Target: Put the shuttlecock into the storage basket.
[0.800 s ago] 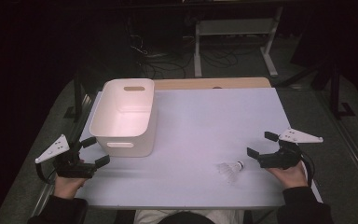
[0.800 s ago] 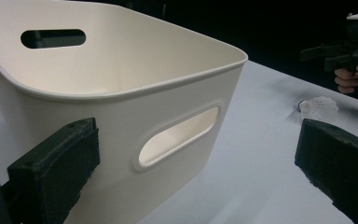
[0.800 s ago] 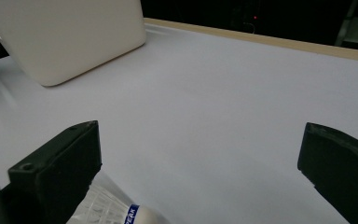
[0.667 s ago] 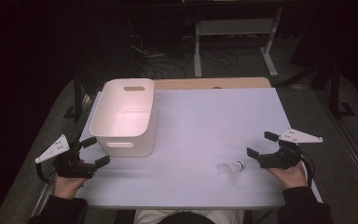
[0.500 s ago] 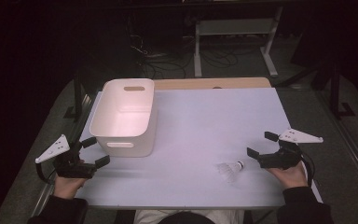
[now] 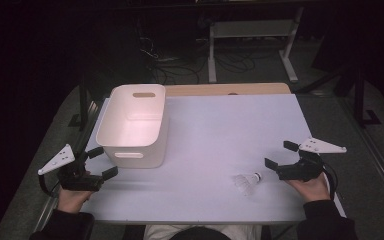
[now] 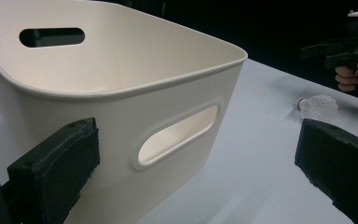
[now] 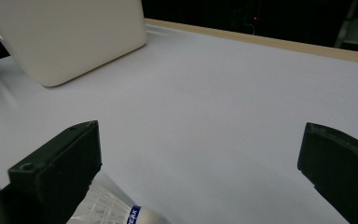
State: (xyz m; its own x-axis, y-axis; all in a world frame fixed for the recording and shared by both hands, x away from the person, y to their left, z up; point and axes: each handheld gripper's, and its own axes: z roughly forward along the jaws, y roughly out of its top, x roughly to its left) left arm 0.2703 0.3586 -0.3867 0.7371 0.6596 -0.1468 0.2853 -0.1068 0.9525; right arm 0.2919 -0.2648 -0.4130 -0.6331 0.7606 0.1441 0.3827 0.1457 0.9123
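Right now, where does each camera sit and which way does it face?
High view: above the person's side, looking down on the table; both hands show.
Left gripper view: on the left gripper, facing the white bin; own jaws show.
Right gripper view: on the right gripper, facing across the table; own jaws show.
All share the shuttlecock.

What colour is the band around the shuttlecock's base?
Blue, with white lettering, on the white feathered shuttlecock; the right gripper view shows it best.

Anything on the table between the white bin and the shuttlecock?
No. In the high view, only bare table separates the white bin from the shuttlecock; the left gripper view shows the same empty stretch.
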